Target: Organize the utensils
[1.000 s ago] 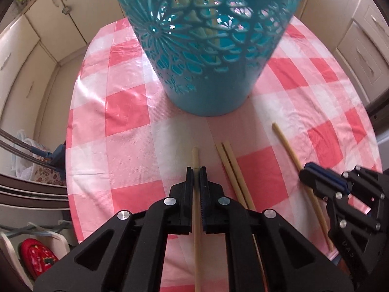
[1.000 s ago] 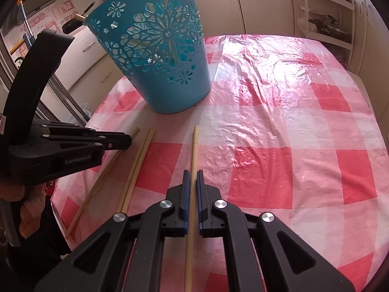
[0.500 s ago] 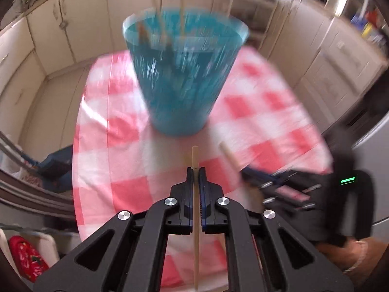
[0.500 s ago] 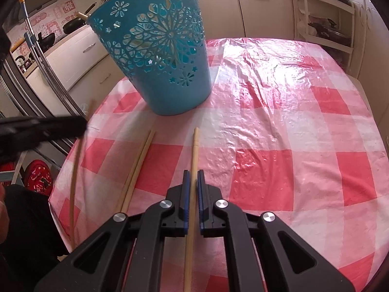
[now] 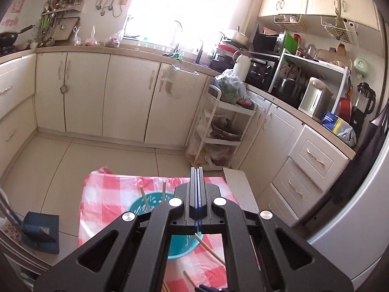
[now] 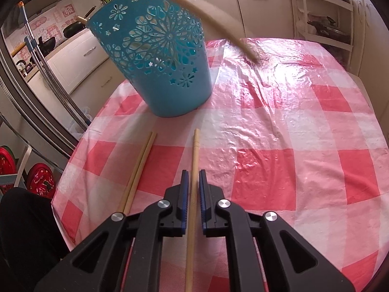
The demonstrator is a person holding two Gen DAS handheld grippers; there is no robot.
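A: State of the left gripper (image 5: 197, 170)?

B: Raised high, looking across a kitchen with the cream cupboards (image 5: 126, 97) filling the middle of the frame. Jaws closing, pads already together along their whole length. Nothing visible between them.

A: And the right gripper (image 6: 193, 174)?

B: Low over the surface (image 6: 279, 170), pointed down at the red and white checked cloth. Jaws opening, with a chopstick (image 6: 195, 146) lying between them. A thin gap on either side of it, so not pinched. Flat on the cloth, running straight up the frame toward the basket.

A: Whereabouts of the basket?

B: Upper left of the right wrist view: a teal basket (image 6: 160, 56) with flower cut-outs, standing upright on the cloth. In the left wrist view, low in the frame and seen from above (image 5: 180, 245), mostly hidden behind the gripper body.

A: Anything inside?

B: Two sticks (image 5: 145, 199) poking up past the rim in the left wrist view, leaning a little. In the right wrist view, one stick end jutting over the rim at the left.

A: Other utensils?

B: A pair of chopsticks (image 6: 142, 160) side by side and touching, lying just left of the one between the right jaws, at a slight slant, lower ends hidden behind the gripper. Also a blurred chopstick (image 6: 206, 17) streaking across the top of the right wrist view, from above the basket rim down toward the cloth at upper centre. Impossible to tell whether held by anything.
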